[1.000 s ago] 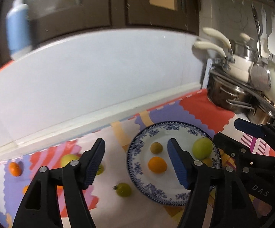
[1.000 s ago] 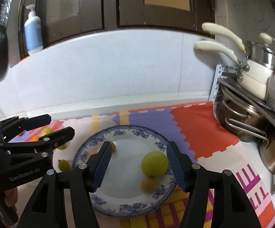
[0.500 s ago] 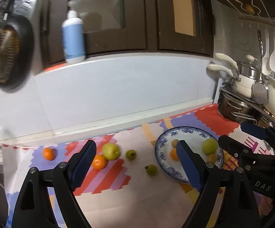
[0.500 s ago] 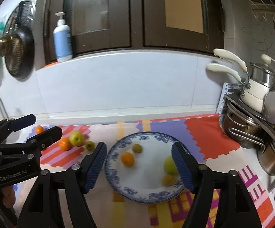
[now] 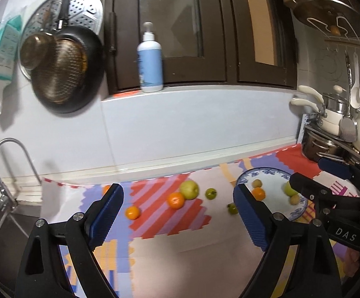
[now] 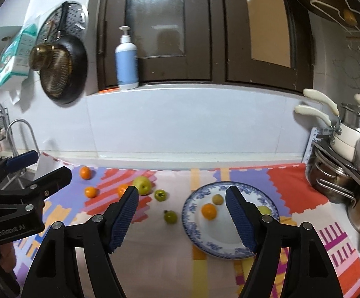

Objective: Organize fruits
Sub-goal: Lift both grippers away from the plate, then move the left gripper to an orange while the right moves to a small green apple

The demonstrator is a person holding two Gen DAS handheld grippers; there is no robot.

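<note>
A blue-patterned plate [image 6: 190, 223] lies on the colourful mat and holds an orange [image 6: 209, 211], a small yellow fruit [image 6: 217, 199] and a green apple [image 6: 264, 209] half hidden behind my right finger. On the mat to its left lie a green apple [image 6: 142, 185], three oranges [image 6: 90, 191] and two small green fruits [image 6: 170, 216]. My right gripper [image 6: 182, 193] hangs open and empty, back from the plate. My left gripper [image 5: 177, 191] is also empty, its jaws opening, above the mat short of the loose orange [image 5: 176, 200] and apple [image 5: 189, 190].
A rack of steel pots [image 6: 339, 186] and hanging utensils [image 5: 359, 84] stands close to the plate's right. A tap [image 5: 8, 146] and sink are at the left end. A soap bottle [image 5: 149, 59] stands on the sill; pans [image 5: 65, 74] hang on the wall.
Both grippers have drawn back and up from the plate, so the whole counter now shows. Both pairs of jaws stand wider. The fruits have not moved.
</note>
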